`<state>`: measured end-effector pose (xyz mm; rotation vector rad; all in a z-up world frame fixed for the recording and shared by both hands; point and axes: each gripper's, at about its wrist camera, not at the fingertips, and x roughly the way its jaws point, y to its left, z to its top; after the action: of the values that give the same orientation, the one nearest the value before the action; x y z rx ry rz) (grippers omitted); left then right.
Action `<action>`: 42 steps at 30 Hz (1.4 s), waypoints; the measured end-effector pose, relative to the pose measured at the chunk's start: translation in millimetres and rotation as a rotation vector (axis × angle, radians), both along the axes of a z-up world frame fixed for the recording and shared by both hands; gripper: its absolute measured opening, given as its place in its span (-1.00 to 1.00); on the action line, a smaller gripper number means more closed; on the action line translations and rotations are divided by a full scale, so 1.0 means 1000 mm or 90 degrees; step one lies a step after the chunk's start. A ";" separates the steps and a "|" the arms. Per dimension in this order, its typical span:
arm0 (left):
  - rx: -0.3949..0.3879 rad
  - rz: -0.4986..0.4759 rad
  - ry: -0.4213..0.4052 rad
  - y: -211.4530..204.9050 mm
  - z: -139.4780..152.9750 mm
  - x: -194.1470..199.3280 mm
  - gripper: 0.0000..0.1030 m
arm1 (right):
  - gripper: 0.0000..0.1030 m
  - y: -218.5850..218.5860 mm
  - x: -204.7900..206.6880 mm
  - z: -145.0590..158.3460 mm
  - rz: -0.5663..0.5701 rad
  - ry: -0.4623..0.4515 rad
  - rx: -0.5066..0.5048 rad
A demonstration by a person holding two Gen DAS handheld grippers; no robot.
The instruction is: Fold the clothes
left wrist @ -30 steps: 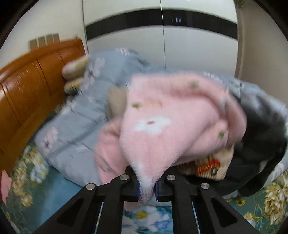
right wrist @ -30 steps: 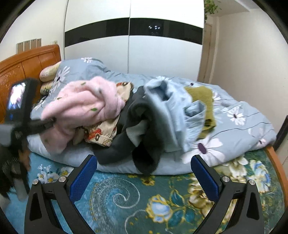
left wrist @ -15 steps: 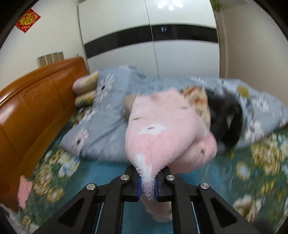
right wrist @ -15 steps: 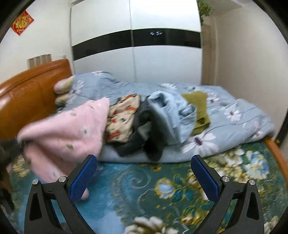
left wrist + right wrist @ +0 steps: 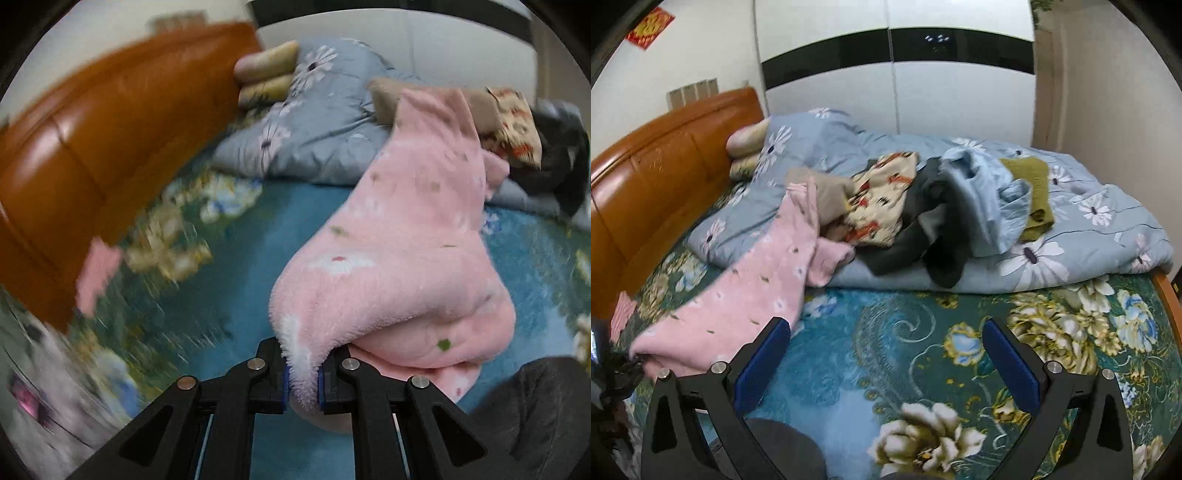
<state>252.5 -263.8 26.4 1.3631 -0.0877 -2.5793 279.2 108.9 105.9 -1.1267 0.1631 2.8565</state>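
Closest to the viewer, the left gripper [image 5: 302, 380] is clamped on a corner of a fluffy pink garment [image 5: 399, 251], its blue pads pinching the white-tipped edge. The right gripper [image 5: 886, 354] hovers with its jaws spread wide and nothing between them, just above the bedspread [image 5: 923, 332], a teal cloth with large cream and yellow flowers.

From the held corner the pink garment [image 5: 753, 288] stretches away across the bedspread in a long slope, its far end resting against a pile of clothes. That pile lies on a bunched pale blue quilt [image 5: 1089, 236] with white daisies: a cream printed piece [image 5: 882, 199], a dark grey item [image 5: 923, 236], a light blue shirt [image 5: 986, 206] and an olive green piece [image 5: 1034, 192], overlapping one another.

To the left runs an orange wooden headboard [image 5: 657, 173], with pillows [image 5: 746, 144] beside it. Behind the bed stands a white wardrobe [image 5: 897, 103] with a black band.
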 end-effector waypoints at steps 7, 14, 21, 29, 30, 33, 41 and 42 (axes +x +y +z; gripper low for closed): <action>0.201 -0.030 0.006 -0.030 0.016 0.007 0.14 | 1.00 -0.023 -0.018 -0.015 0.028 -0.053 -0.004; 0.262 -0.047 0.002 -0.056 0.012 -0.060 0.36 | 1.00 -0.029 -0.022 -0.024 0.023 -0.086 0.009; 0.363 -0.002 -0.106 -0.082 -0.050 -0.167 0.36 | 1.00 -0.018 -0.017 -0.026 0.006 -0.106 0.027; 0.343 0.011 -0.171 -0.056 -0.085 -0.198 -0.92 | 1.00 -0.005 -0.017 -0.032 -0.014 -0.127 -0.034; 0.317 0.007 -0.167 -0.049 -0.081 -0.197 -0.92 | 1.00 -0.006 -0.017 -0.032 -0.013 -0.129 -0.032; 0.265 -0.049 -0.111 -0.022 -0.050 -0.186 -0.92 | 1.00 -0.005 -0.017 -0.034 -0.009 -0.133 -0.042; 0.208 -0.222 0.038 0.082 0.055 -0.155 -0.93 | 1.00 0.007 0.003 -0.038 -0.013 -0.117 -0.079; 0.209 -0.253 0.053 0.099 0.067 -0.149 -0.93 | 1.00 0.012 0.008 -0.037 -0.019 -0.109 -0.087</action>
<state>103.5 -164.8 93.3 1.4666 0.0947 -3.0886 287.0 121.0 68.6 -1.3749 0.3668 2.7411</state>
